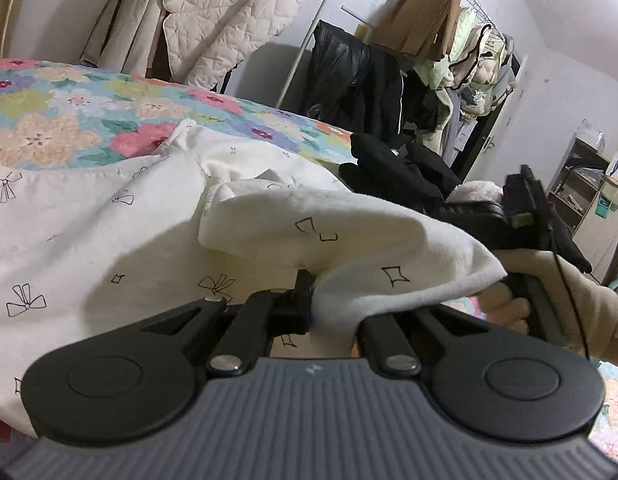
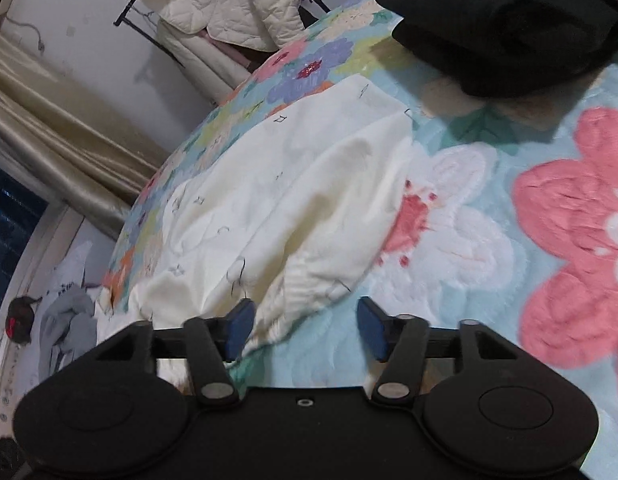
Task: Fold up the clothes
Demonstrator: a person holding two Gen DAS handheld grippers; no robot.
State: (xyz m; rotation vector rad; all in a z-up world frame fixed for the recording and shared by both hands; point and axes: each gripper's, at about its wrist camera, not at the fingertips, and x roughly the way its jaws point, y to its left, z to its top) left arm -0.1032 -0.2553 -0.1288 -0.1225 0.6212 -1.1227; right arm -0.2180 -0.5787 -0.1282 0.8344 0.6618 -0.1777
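One white garment (image 1: 109, 220) lies spread over the bed (image 1: 69, 96), a soft cotton-looking piece printed with small black outline bows and four-pointed stars, creased into loose rounded folds; in the right wrist view the same garment (image 2: 293, 184) reaches from the middle of the bed toward its near edge, where a gathered, ribbed hem bunches up just beside the left blue pad. The bed carries one plush blanket with large pink, white, purple and yellow flowers on a pale blue ground, fuzzy in texture. The left gripper (image 1: 313, 300) has its jaws closed on a lifted fold of the garment, the cloth pinched tight and draping over to the right like a thick flap. The right gripper (image 2: 307, 326) stands wide apart with nothing between its two blue pads; the left pad touches or nearly touches the hem, I cannot tell which. In the left wrist view the person's right hand (image 1: 505, 308), in a pale sleeve, grips the black handle of the other tool beyond the flap. One pile of black clothing (image 2: 501, 28), matte and fleecy, sits at the far corner of the bed, well apart from the white garment. One quilted cream jacket (image 1: 225, 16) hangs against the wall behind the bed, and one rail (image 1: 461, 40) crowded with hanging clothes stands to the right
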